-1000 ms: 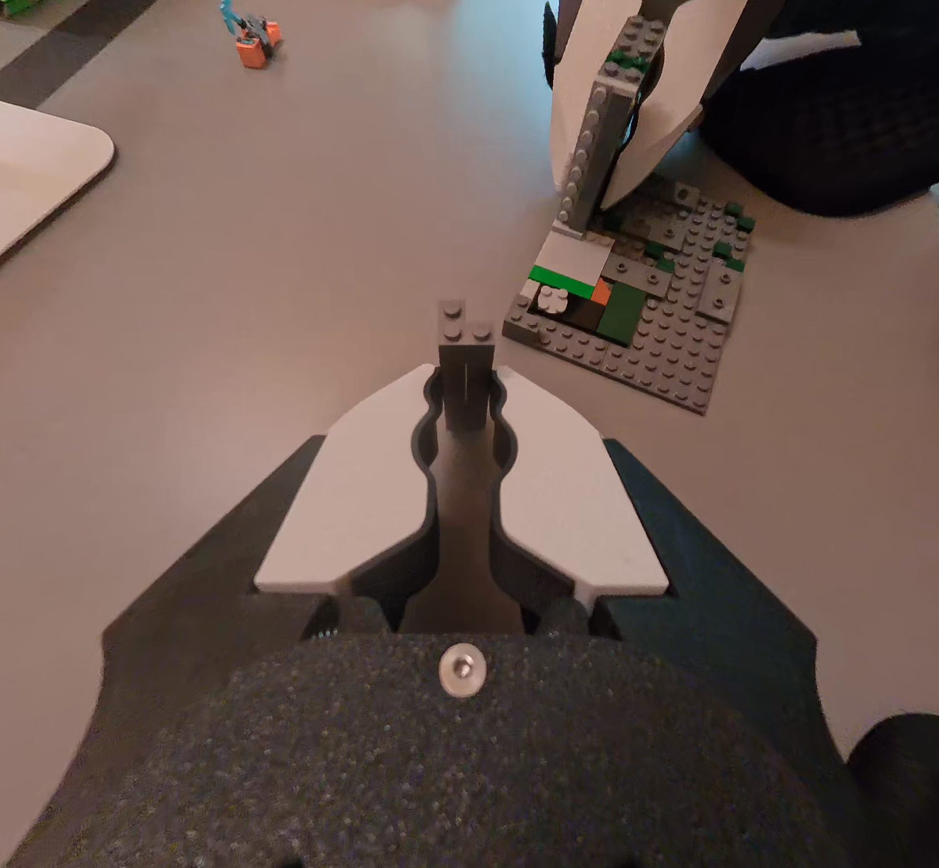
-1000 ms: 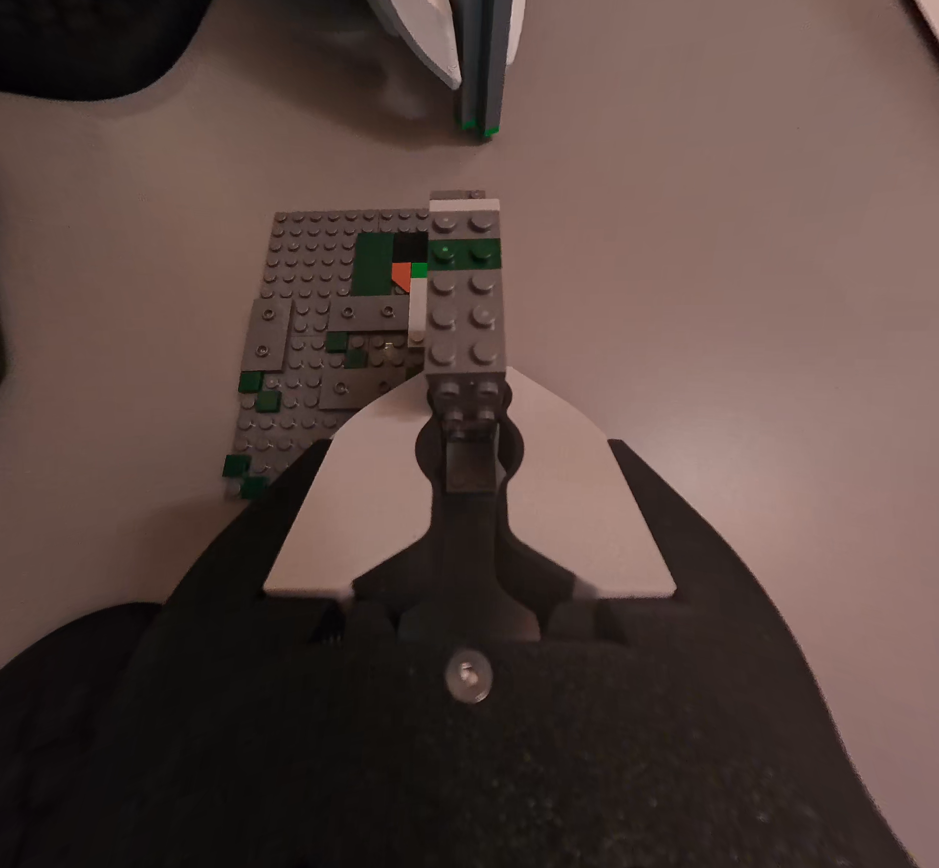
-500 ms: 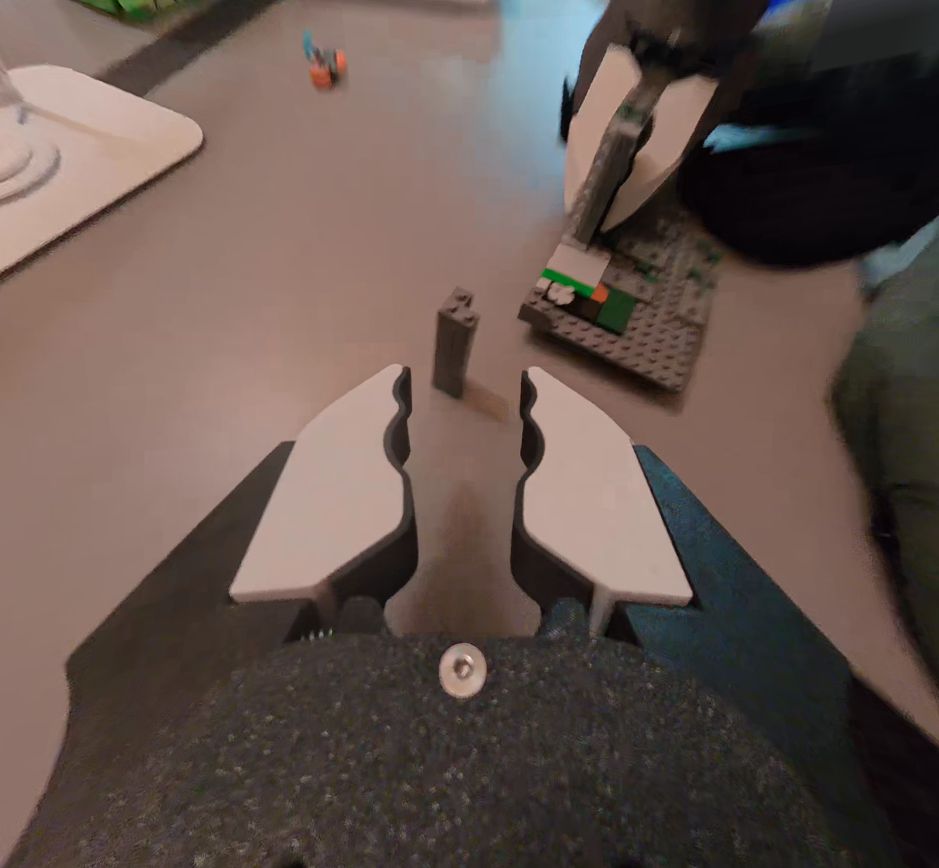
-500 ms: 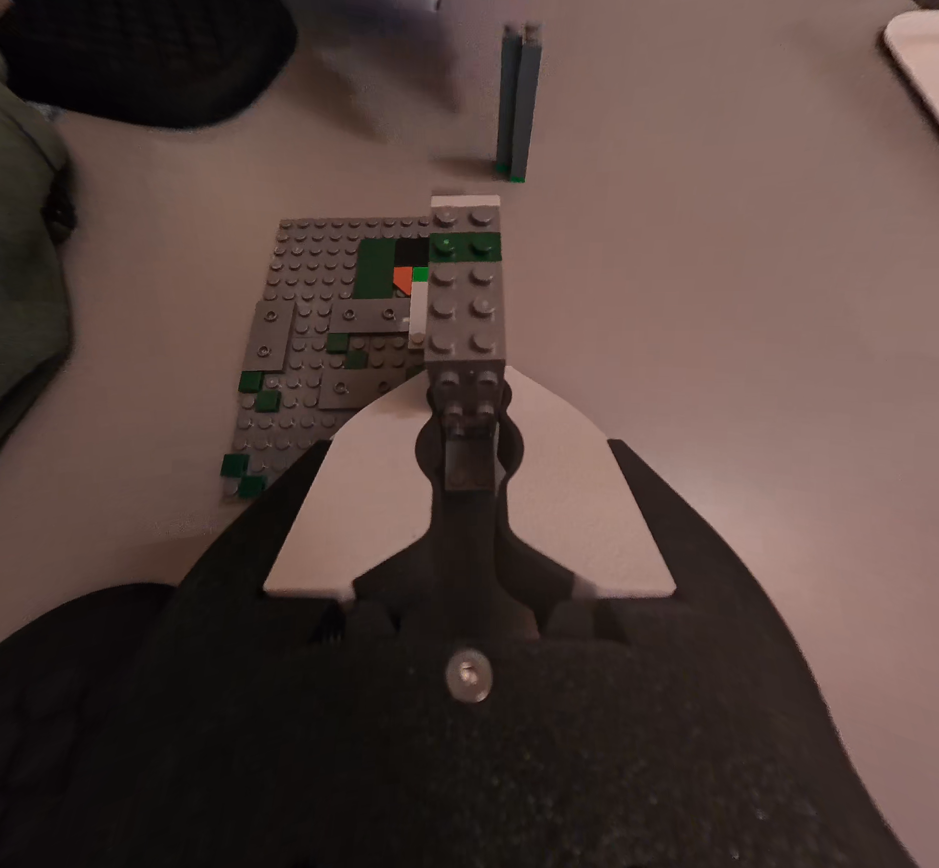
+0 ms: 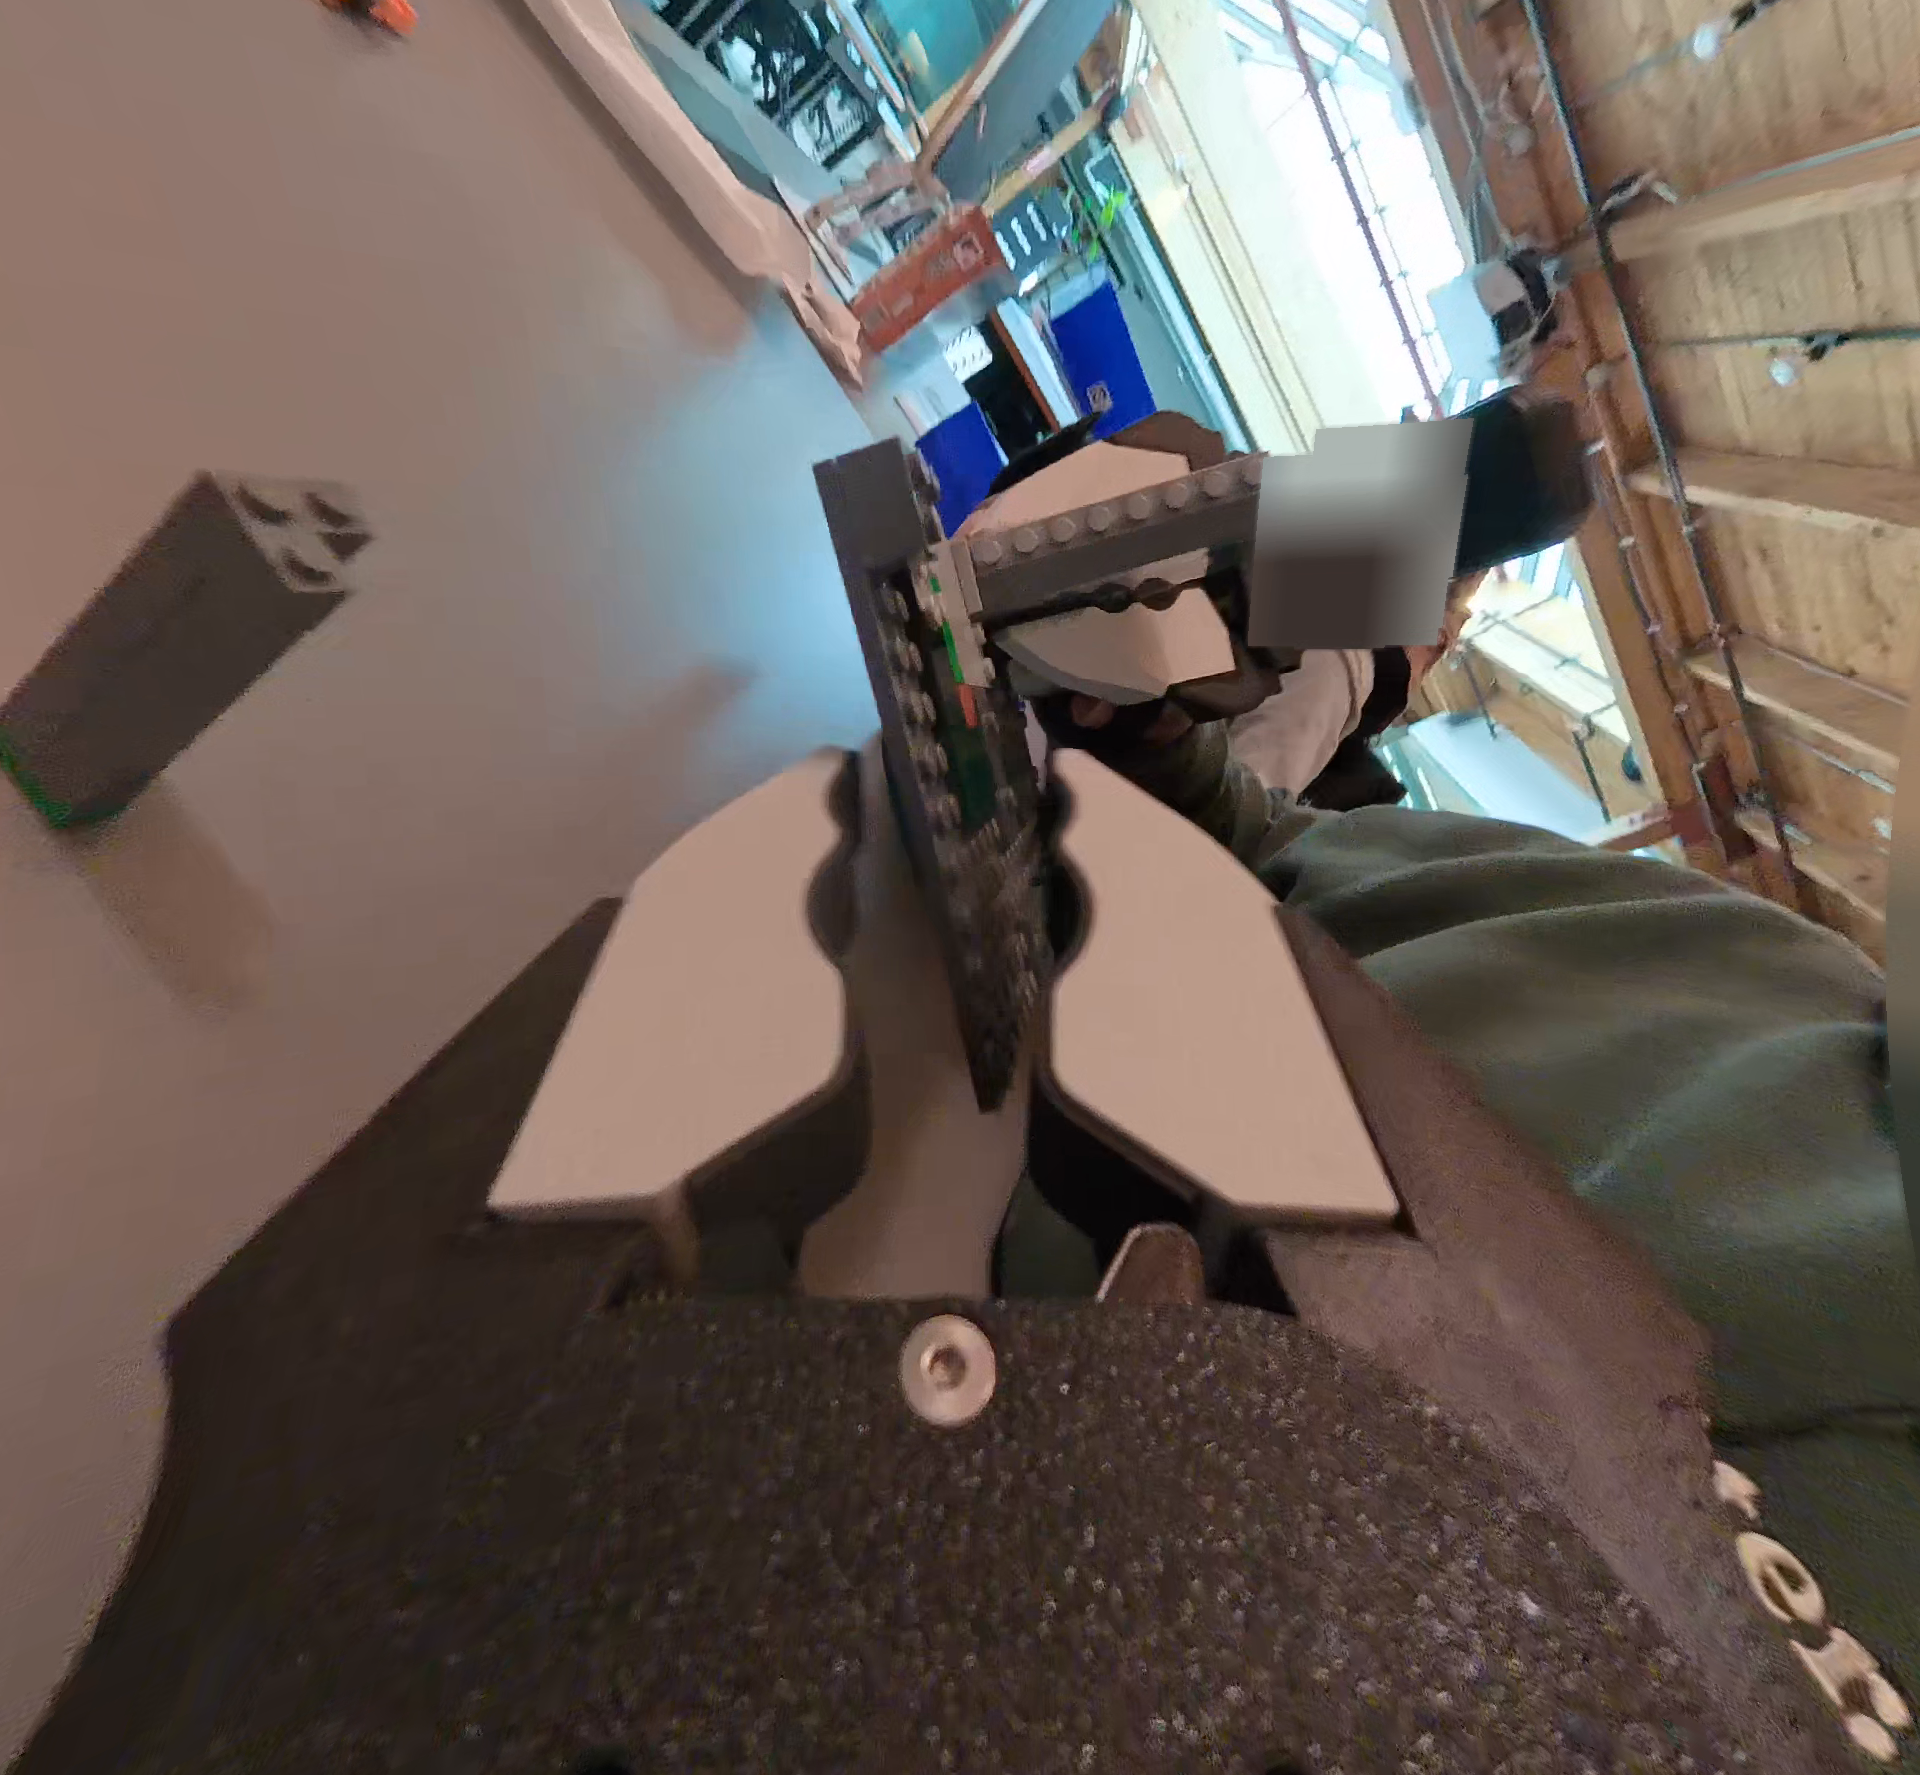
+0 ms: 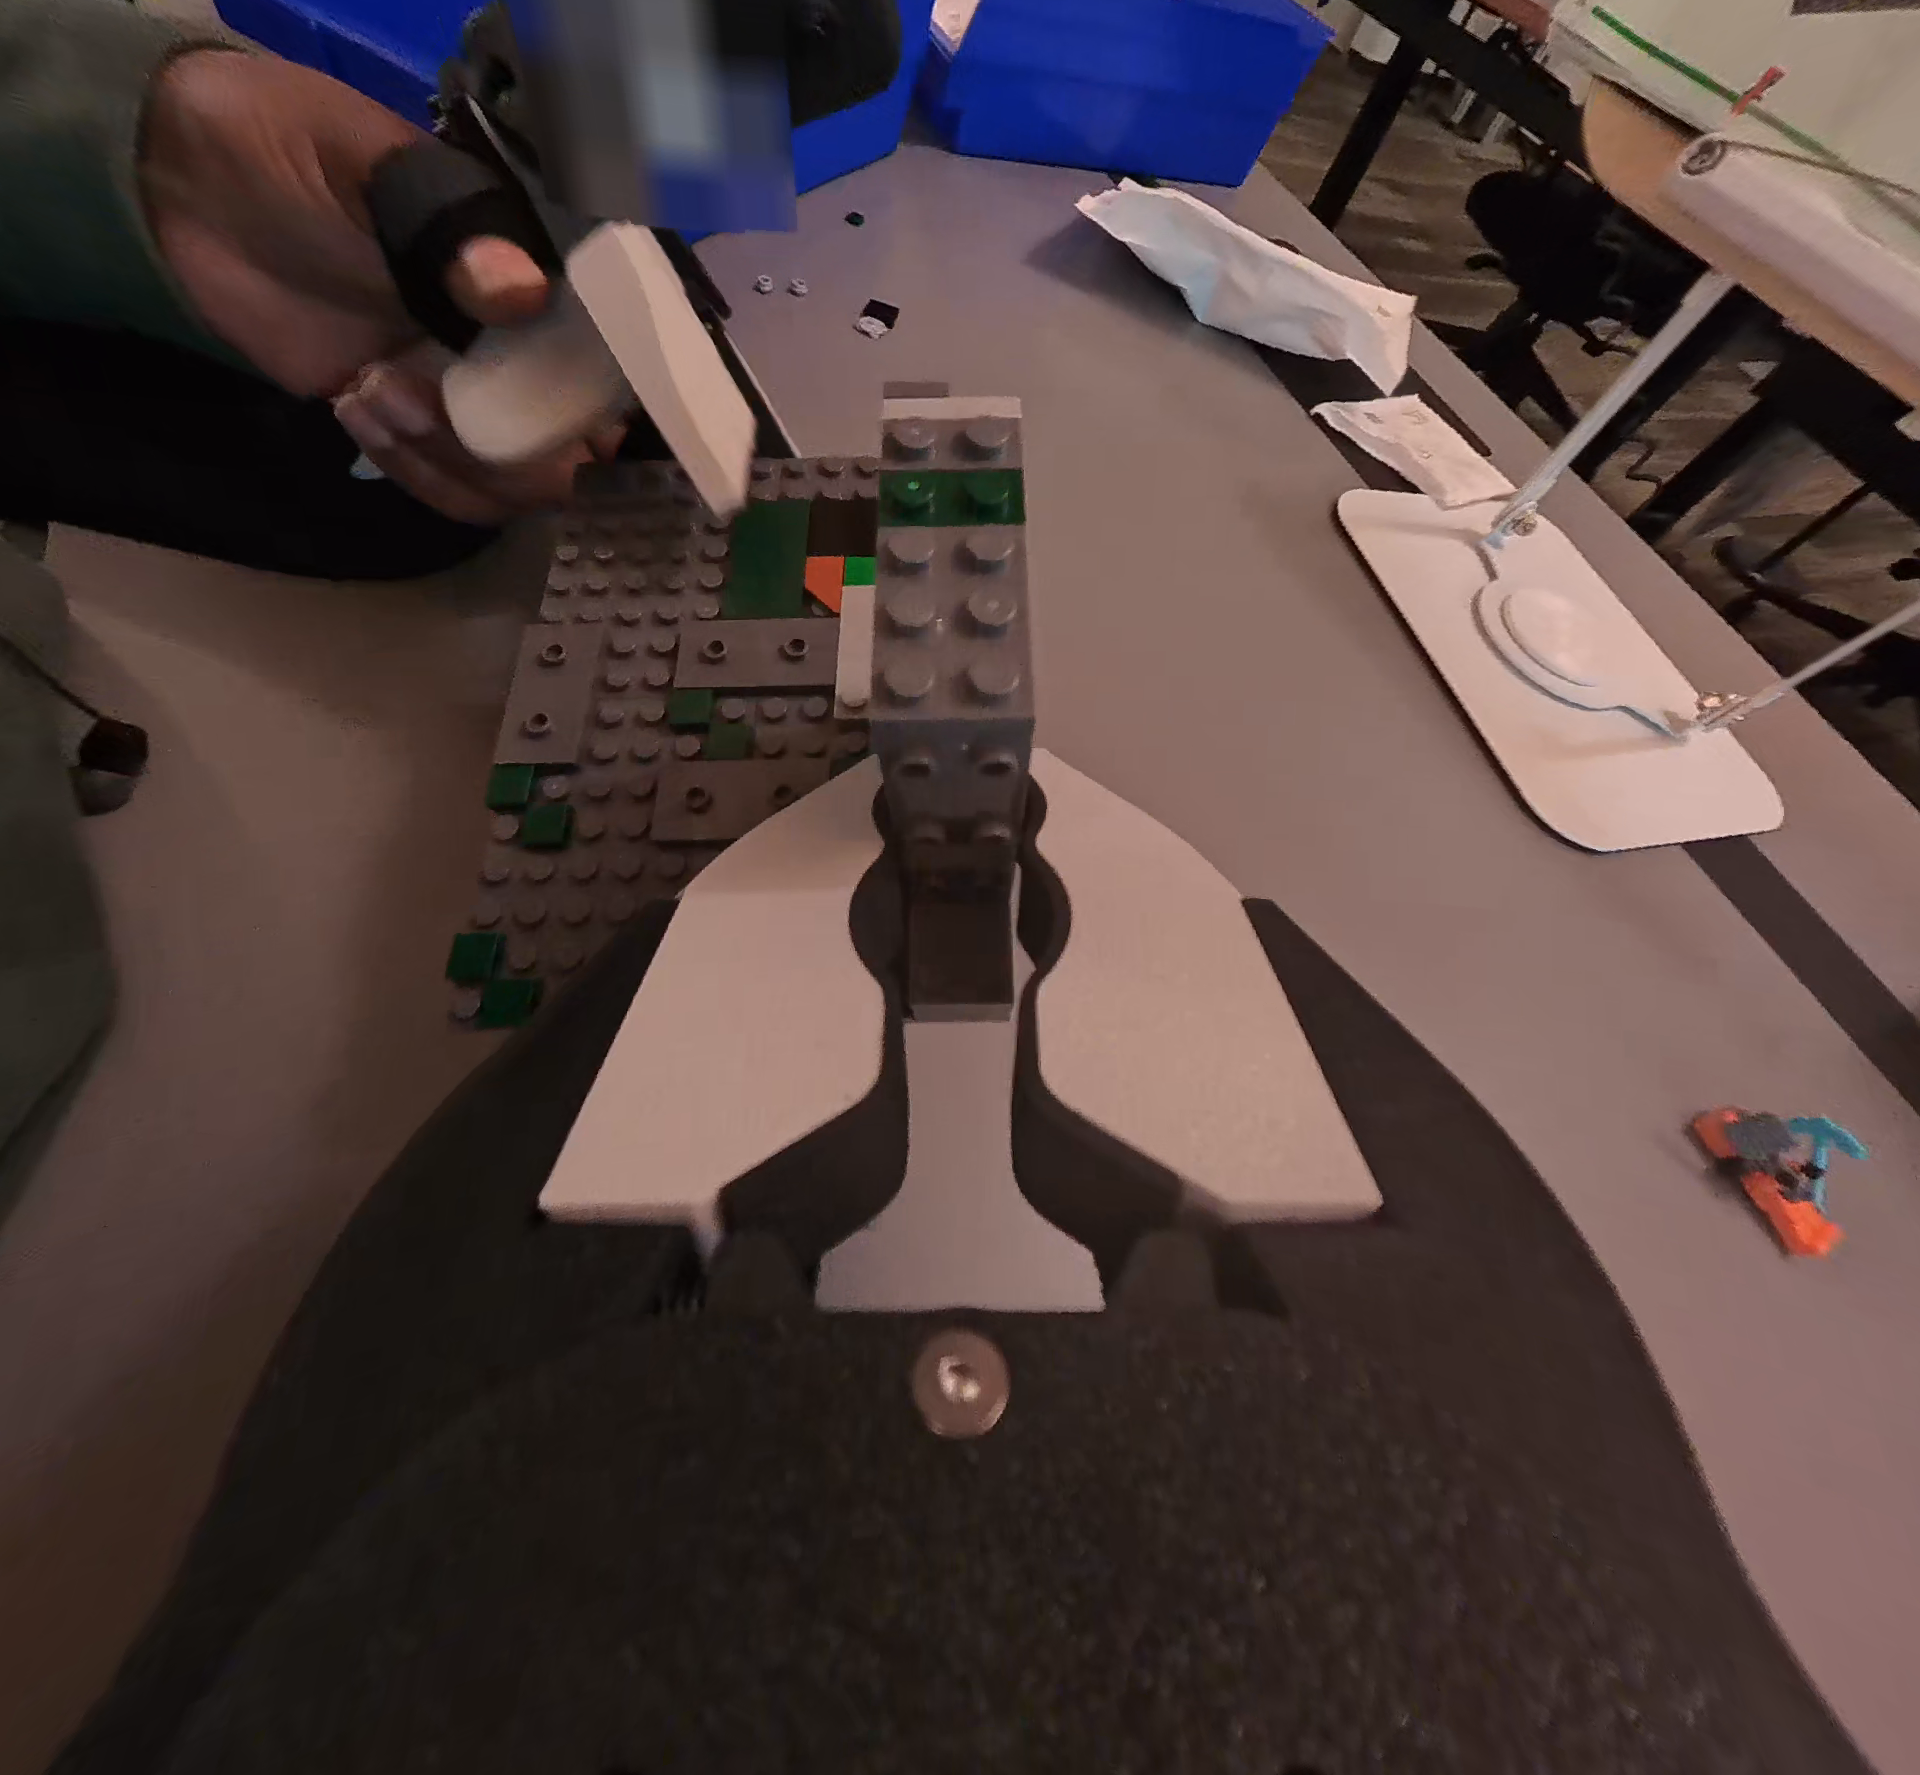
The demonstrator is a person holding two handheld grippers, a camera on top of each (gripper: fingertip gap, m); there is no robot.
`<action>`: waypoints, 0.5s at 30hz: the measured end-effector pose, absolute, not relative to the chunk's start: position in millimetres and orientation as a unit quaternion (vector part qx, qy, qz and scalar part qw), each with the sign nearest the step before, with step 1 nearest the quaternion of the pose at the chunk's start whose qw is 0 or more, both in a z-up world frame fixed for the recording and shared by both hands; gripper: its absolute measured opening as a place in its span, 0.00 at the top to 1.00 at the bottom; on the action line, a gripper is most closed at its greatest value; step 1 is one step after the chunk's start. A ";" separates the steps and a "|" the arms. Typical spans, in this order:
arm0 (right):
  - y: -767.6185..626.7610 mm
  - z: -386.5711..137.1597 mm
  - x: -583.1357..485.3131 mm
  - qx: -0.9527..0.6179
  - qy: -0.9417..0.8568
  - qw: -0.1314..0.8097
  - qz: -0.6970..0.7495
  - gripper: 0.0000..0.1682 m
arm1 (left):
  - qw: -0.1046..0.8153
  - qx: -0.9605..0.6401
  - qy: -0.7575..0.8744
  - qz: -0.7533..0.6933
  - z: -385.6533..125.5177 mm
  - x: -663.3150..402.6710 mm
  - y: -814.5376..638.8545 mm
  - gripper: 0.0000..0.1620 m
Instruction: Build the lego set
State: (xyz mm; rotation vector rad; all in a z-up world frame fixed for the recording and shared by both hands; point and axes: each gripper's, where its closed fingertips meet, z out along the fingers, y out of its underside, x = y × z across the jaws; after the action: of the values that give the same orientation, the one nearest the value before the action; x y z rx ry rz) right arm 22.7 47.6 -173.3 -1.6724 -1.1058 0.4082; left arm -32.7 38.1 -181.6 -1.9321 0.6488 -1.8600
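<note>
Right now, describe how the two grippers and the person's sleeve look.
Both the left gripper and right gripper have pale grey, wing-shaped fingers with dark scalloped inner pads, on a speckled black body with a silver screw. The sleeve is olive green. A black strap wraps the thumb.

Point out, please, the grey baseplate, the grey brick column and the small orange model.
grey baseplate (image 6: 613,645), right wrist view, studded top.
grey brick column (image 5: 156,645), left wrist view, its side face.
small orange model (image 6: 1777,1180), right wrist view, its middle.

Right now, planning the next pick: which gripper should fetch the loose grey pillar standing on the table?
Likely left: left gripper is open, straddling the baseplate edge, grey pillar in its view; right gripper is shut on the brick wall.
</note>
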 end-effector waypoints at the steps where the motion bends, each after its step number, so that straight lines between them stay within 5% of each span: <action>1: 44.7 -173.4 20.5 -0.698 -0.462 0.522 0.165 0.90 | 0.189 -0.688 0.242 -0.658 -183.0 -30.2 35.2 0.90; 7: 27.4 -177.7 13.5 -0.706 -0.465 0.511 0.158 0.83 | 0.162 -0.668 0.272 -0.674 -179.5 -34.6 27.1 0.96; 15: -9.4 -139.6 26.2 -0.687 -0.466 0.363 0.423 0.72 | 0.147 -0.635 0.406 -0.641 -175.3 -53.7 20.9 0.96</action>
State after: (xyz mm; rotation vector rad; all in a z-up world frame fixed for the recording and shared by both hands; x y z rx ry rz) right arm 26.2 -9.4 -139.6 -1.7700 -1.1987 1.0901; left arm -53.7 20.9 -175.3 -1.8269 1.1673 -1.8439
